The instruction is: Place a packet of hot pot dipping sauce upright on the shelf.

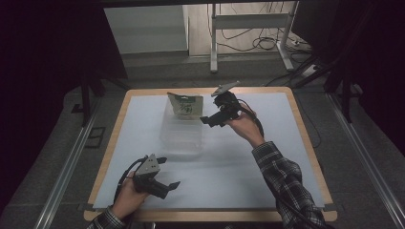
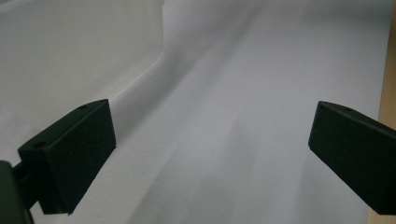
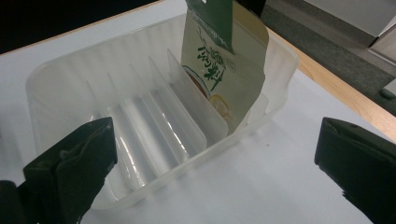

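Near the front-left corner of the surface (image 1: pixel 267 191), the left claw (image 1: pixel 165 183) is wide open, empty. Farther, the right claw (image 1: pixel 210 120) is wide open, empty, beside one clear ribbed tray (image 3: pixel 140 121). One green-beige pouch (image 3: pixel 224 74) stands upright in the tray's far end.

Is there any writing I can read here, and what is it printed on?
Only the pouch, standing in the clear tray, carries print: large dark brush-style characters on its beige front, not clear enough to quote.
The white print on its green top band is cut off and blurred.
Nothing else carries text.
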### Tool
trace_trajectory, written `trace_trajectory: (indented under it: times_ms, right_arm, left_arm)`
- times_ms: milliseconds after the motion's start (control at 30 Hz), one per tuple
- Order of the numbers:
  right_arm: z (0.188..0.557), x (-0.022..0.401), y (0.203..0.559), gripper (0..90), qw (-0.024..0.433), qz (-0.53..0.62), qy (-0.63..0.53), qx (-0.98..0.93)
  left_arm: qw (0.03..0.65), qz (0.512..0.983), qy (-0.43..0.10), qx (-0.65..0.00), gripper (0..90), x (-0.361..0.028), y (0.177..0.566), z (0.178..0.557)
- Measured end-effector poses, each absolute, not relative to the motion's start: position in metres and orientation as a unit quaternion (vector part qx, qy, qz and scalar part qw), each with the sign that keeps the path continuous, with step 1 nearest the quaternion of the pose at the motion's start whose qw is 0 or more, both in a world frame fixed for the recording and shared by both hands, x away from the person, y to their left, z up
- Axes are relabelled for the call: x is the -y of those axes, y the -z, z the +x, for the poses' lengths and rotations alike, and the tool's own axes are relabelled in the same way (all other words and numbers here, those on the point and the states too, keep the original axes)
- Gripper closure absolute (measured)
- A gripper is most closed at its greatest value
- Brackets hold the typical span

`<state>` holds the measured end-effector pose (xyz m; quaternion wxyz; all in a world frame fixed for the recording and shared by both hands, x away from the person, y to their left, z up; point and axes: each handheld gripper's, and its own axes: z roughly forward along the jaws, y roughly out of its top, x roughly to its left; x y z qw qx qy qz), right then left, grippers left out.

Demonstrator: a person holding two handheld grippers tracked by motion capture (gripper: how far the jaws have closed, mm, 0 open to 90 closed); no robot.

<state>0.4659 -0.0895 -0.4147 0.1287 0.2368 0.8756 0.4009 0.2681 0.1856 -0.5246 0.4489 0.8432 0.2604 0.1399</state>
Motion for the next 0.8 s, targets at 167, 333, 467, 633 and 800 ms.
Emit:
trace_trajectory:
  times_ms: [167, 333, 467, 633, 800]
  right_arm:
    - [0.462, 0.096, 0.417, 0.0, 0.126, 0.238, -0.406, -0.874]
    - [0.454, 0.105, 0.42, 0.0, 0.125, 0.242, -0.408, -0.872]
    - [0.449, 0.114, 0.423, 0.0, 0.125, 0.246, -0.409, -0.87]
    - [0.444, 0.126, 0.425, 0.0, 0.121, 0.256, -0.416, -0.864]
    - [0.44, 0.135, 0.427, 0.0, 0.118, 0.262, -0.422, -0.86]
  left_arm:
    - [0.449, 0.843, -0.141, -0.261, 0.7, -0.186, 0.525, 0.268]
    - [0.448, 0.844, -0.142, -0.26, 0.7, -0.186, 0.525, 0.268]
    - [0.447, 0.844, -0.142, -0.26, 0.7, -0.185, 0.525, 0.268]
    - [0.446, 0.844, -0.142, -0.26, 0.7, -0.185, 0.525, 0.268]
    - [0.447, 0.843, -0.142, -0.262, 0.7, -0.185, 0.525, 0.268]
